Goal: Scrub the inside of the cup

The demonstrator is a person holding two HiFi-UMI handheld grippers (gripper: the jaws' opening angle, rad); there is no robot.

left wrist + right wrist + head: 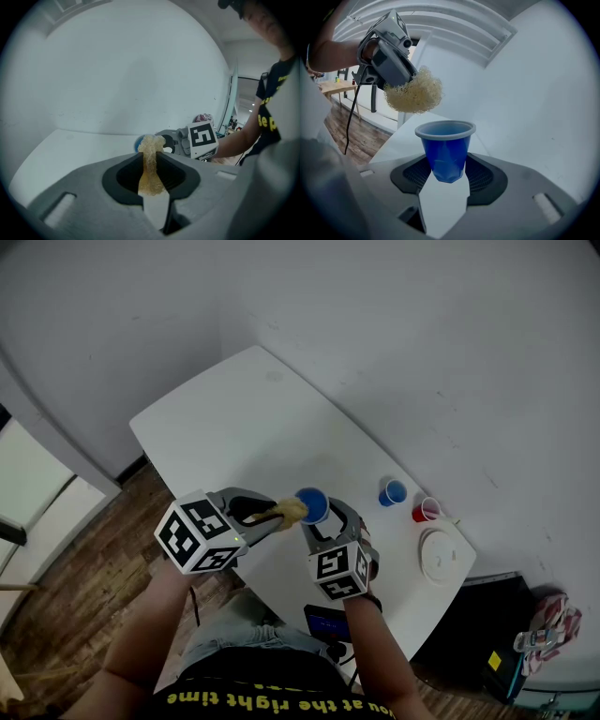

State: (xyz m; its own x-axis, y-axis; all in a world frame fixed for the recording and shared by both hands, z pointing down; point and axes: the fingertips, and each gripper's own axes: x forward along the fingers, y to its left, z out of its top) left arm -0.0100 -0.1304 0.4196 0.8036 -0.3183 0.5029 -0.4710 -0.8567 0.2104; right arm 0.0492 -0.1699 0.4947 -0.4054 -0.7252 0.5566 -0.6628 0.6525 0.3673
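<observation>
Over table (244,418): right jaws grip one of three cups (312,505) (393,492) (427,510), left jaws one scrubber (291,510).

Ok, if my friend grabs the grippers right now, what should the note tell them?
Left gripper: shut on the yellow scrubber.
Right gripper: shut on the blue cup, lifted off the table.
The scrubber is just outside the cup's rim, not inside.
Done: both things are picked up.
Left: push the scrubber in and scrub the inside. I can't tell if any scrubbing has happened.
A spare blue cup and a red cup stand on the table.
</observation>
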